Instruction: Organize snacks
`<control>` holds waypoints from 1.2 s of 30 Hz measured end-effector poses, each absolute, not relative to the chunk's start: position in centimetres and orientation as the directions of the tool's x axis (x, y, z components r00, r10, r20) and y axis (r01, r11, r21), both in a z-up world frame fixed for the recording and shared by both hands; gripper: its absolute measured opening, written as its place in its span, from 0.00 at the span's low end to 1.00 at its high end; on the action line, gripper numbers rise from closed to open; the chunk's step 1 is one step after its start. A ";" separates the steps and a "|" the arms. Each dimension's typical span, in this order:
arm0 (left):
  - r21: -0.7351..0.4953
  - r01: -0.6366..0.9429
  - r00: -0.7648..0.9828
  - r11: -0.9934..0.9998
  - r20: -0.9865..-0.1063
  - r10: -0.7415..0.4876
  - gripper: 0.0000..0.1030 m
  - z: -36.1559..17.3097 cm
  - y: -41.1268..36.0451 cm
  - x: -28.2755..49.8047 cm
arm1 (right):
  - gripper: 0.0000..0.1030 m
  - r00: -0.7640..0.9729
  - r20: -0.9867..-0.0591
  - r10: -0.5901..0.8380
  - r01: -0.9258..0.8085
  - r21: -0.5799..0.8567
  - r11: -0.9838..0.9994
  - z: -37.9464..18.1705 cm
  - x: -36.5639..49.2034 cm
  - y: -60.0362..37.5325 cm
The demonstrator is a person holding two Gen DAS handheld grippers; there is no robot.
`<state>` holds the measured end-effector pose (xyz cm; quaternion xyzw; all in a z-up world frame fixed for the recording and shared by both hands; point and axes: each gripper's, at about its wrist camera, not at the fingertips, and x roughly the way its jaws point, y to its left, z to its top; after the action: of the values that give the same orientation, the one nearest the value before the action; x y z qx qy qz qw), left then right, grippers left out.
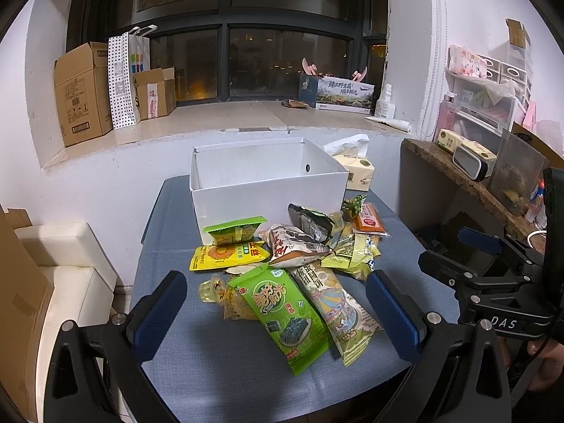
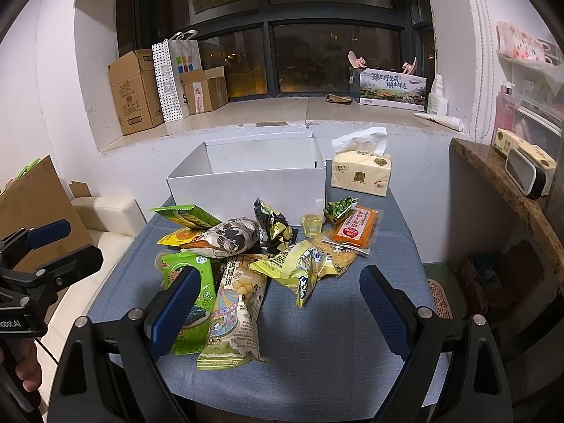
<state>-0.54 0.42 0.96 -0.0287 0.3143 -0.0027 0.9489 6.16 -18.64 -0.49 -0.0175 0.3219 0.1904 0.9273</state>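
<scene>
A pile of snack packets lies on the blue table (image 1: 218, 363) in front of an open white box (image 1: 268, 190), also in the right wrist view (image 2: 246, 183). Nearest are a green seaweed packet (image 1: 282, 313) and a long biscuit packet (image 1: 335, 306); they also show in the right wrist view (image 2: 192, 271) (image 2: 236, 303). Behind lie a yellow sunflower packet (image 1: 225, 255), a grey-white bag (image 2: 225, 236), an orange packet (image 2: 356, 229) and a jelly cup (image 2: 312, 224). My left gripper (image 1: 278, 313) is open and empty above the seaweed packet. My right gripper (image 2: 278, 312) is open and empty over the biscuit packet's end.
A tissue pack (image 2: 361, 172) stands right of the box. A wooden shelf (image 2: 507, 190) with small items runs along the right. A white seat (image 1: 63, 264) and cardboard stand at the left. The window sill (image 1: 211, 120) behind holds cartons and a bag.
</scene>
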 end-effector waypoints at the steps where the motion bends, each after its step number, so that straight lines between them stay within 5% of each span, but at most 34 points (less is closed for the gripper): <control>1: -0.057 -0.012 0.802 0.998 -0.596 -0.024 1.00 1.0 0.4 -0.5 | 0.92 0.720 -0.603 0.342 -0.364 0.090 0.927 -0.5 6.1 -18.7; 36: -0.066 -0.013 0.799 0.998 -0.601 -0.030 1.00 0.7 0.5 -0.4 | 0.92 0.718 -0.606 0.342 -0.363 0.093 0.927 -0.9 6.1 -18.7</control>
<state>-0.43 0.47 0.65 -0.0334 0.3173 -0.0045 0.9477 6.09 -18.72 -0.86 -0.0162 0.3237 0.1900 0.9267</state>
